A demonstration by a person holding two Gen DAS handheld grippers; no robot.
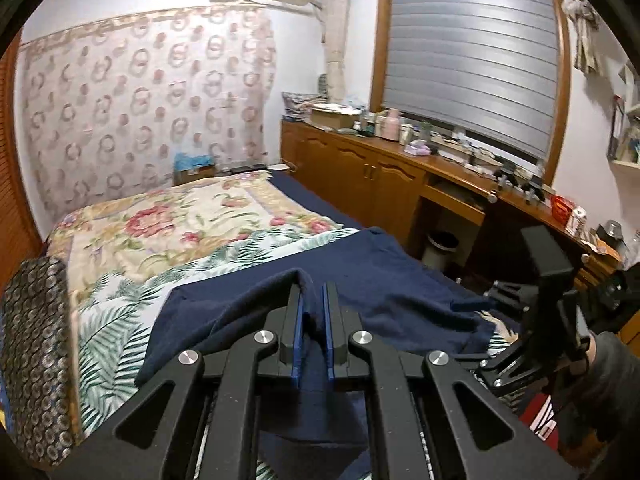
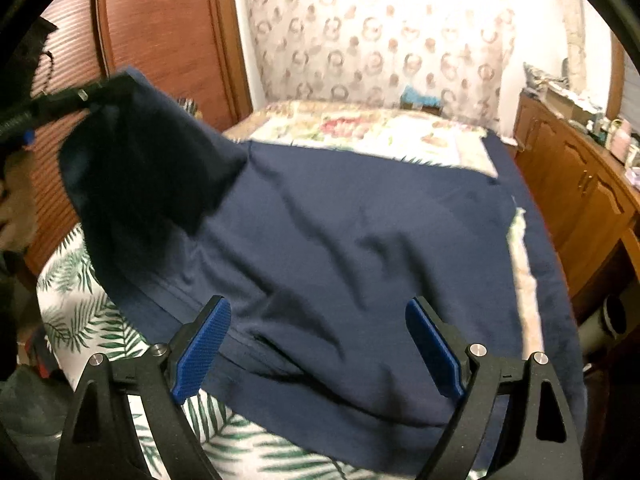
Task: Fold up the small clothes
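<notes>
So the navy shirt (image 2: pixel 340 240) is lying across the near end of the bed (image 1: pixel 132 240), mostly spread out but pretty wrinkly, sitting on the palm-leaf sheet (image 2: pixel 80 320). One corner of it is lifted up off the bed, and that's my left gripper (image 1: pixel 312 312) doing it: the fingers are pinched tight on a fold of the fabric, you can see the cloth bunched up between the blue pads (image 1: pixel 297 332) in the left wrist view. From the right wrist view the same gripper (image 2: pixel 86 94) shows up at the upper left with the shirt corner hanging down from it like a little tent.

My right gripper (image 2: pixel 318 344) is spread wide, holding nothing, hovering over the near hem of the shirt. Both blue pads (image 2: pixel 204 344) sit on either side of a stretch of hem, can't tell if they're actually touching the cloth or just above it. It's a bit motion-blurred on that side.

Further out, the floral blanket (image 1: pixel 168 216) covers the far half of the bed, up against the flower-print wall cloth (image 1: pixel 140 92). A wooden cabinet (image 1: pixel 360 172) runs along the right side under the window blind (image 1: pixel 472 56), its top cluttered with bottles and boxes. There's a small bin (image 1: pixel 440 248) tucked under the desk part, and a patterned pillow (image 1: pixel 36 356) at the left edge.
</notes>
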